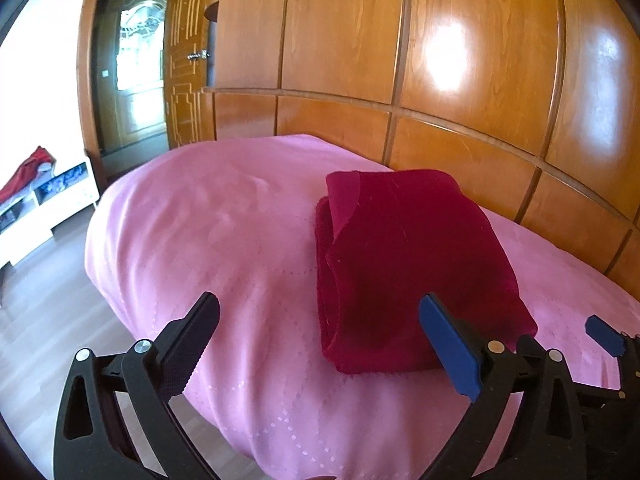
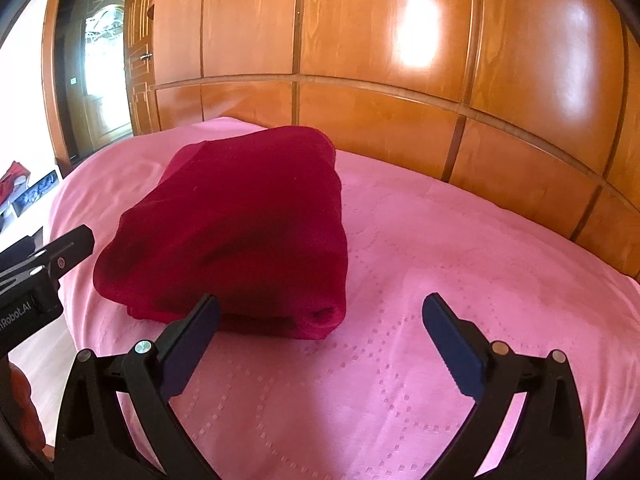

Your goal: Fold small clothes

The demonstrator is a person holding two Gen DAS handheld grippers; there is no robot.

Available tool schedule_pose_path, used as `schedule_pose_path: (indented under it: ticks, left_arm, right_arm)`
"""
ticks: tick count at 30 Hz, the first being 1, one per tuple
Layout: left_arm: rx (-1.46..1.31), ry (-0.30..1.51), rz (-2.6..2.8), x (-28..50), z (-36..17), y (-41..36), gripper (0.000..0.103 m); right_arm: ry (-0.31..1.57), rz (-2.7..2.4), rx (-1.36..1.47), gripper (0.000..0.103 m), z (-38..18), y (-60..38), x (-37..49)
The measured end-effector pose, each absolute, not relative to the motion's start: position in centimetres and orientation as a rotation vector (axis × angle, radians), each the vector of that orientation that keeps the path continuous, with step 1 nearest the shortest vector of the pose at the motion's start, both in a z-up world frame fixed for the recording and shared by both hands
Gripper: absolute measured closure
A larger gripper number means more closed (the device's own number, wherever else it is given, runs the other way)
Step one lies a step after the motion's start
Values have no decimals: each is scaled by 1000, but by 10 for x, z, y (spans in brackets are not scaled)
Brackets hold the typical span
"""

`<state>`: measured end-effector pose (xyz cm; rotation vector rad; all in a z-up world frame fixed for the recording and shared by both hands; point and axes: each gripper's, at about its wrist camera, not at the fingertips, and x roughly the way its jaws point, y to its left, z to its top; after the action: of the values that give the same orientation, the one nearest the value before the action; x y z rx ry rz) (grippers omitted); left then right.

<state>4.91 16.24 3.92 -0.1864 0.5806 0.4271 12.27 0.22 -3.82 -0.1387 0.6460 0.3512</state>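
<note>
my left tool (image 1: 320,320) and right tool (image 2: 320,320) hang spread and empty, the folded red garment (image 1: 404,264) ahead on the bed (image 1: 224,216); folding appears complete, next likely setting it aside.

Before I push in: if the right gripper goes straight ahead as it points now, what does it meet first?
Probably the pink bedcover. The open right gripper aims just right of the folded red garment, so only its left jaw might brush the garment's near corner. Depth is uncertain.
</note>
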Motion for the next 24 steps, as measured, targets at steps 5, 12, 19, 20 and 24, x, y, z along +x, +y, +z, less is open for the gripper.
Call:
schedule_pose_path:
  ticks: [5, 12, 19, 20, 24]
  left_arm:
    - [-180, 579, 445, 48, 40, 163, 4]
    - [-198, 574, 456, 47, 42, 171, 4]
    - [-192, 575, 447, 47, 43, 173, 4]
    - [-192, 576, 446, 47, 42, 173, 4]
    - [-190, 578, 445, 46, 42, 172, 4]
  right_arm:
    - [632, 374, -144, 2, -31, 6, 118]
    - [611, 377, -145, 2, -23, 8, 113]
    - [607, 372, -135, 2, -21, 7, 113]
    - [607, 373, -134, 2, -21, 6, 114]
    - [609, 375, -132, 2, -21, 6, 113]
